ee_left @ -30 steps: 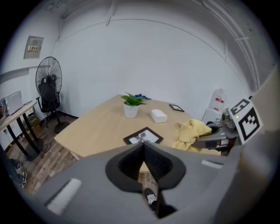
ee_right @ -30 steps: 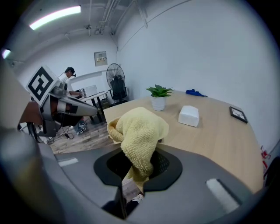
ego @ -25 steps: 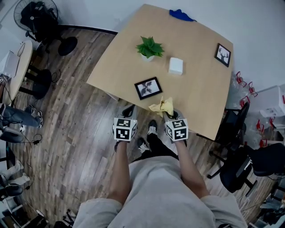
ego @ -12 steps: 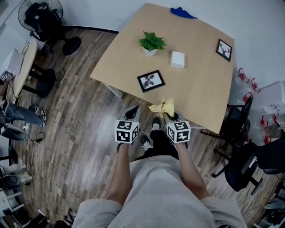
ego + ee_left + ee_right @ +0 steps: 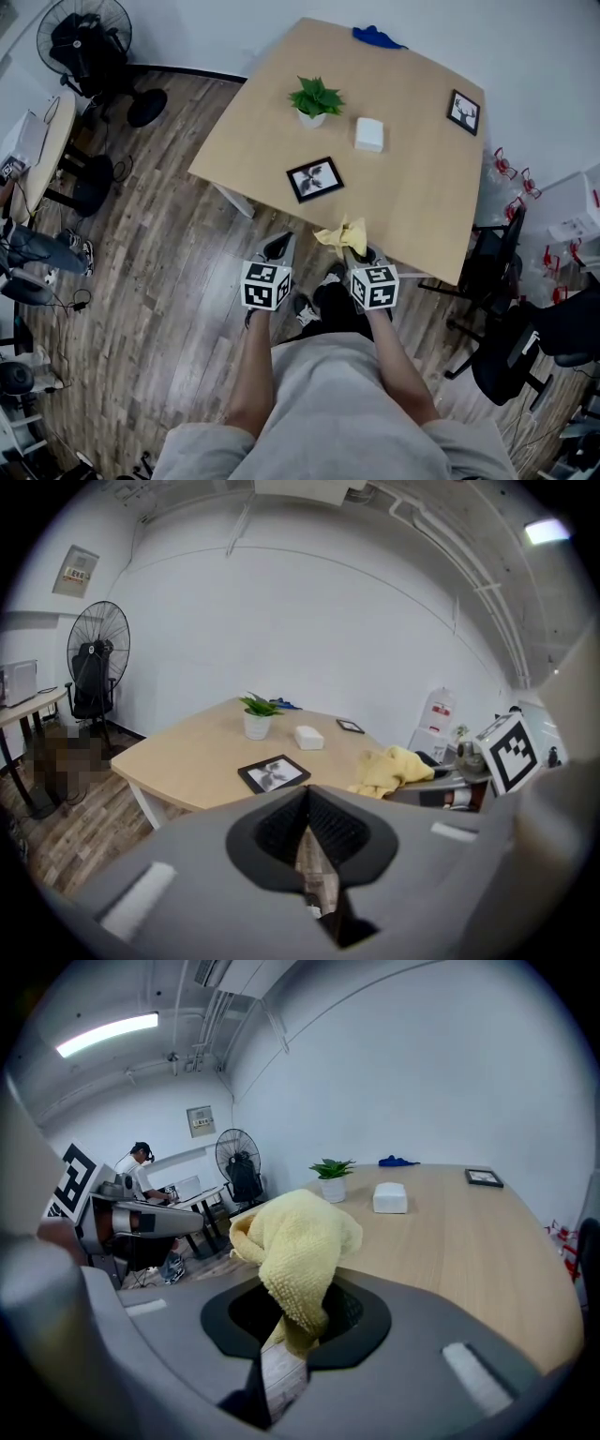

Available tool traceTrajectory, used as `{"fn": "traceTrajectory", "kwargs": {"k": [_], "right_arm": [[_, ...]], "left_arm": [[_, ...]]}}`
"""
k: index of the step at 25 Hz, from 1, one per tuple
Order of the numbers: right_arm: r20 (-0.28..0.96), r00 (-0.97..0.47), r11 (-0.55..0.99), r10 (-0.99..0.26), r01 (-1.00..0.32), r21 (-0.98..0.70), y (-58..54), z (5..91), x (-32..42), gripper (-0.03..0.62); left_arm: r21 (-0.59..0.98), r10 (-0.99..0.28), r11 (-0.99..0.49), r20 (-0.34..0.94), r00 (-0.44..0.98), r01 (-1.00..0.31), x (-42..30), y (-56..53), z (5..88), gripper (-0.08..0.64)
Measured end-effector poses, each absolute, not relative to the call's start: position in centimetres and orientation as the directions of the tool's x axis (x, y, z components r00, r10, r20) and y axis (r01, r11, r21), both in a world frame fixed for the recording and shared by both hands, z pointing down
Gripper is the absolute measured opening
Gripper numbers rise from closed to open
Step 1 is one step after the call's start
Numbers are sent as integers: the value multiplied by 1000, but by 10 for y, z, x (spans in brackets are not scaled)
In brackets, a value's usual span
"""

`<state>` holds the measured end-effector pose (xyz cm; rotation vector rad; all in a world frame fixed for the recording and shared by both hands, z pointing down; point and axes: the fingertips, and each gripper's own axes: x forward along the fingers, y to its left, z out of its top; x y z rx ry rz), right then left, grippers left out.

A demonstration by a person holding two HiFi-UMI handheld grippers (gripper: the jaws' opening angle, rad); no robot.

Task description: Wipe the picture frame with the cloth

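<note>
R gripper jaws clamping soft, limp cloth at a bunched end; L gripper jaws sitting closed, empty. Picture frame prob light, fragile: brace its edge.

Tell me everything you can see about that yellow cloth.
The yellow cloth looks like soft, nubbly microfibre, crumpled into a loose bunch. Its lower end is pinched between the jaws of the right gripper, while the rest puffs up and flops forward. It is held at the near edge of the wooden table; whether it touches the wood cannot be told.
</note>
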<state>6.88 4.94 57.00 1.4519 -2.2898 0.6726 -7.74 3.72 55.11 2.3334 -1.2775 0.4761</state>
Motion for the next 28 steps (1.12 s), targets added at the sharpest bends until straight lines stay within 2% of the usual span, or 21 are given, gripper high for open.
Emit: {"fn": "traceTrajectory", "kwargs": {"k": [14, 28], "right_arm": [[526, -433, 378, -732, -900, -215, 40, 574, 51, 61], [517, -427, 364, -741, -904, -225, 32, 570, 60, 61]], "left_arm": [[194, -730, -454, 479, 488, -870, -97, 28, 547, 52], [180, -718, -478, 485, 500, -860, -84, 22, 543, 52]]}}
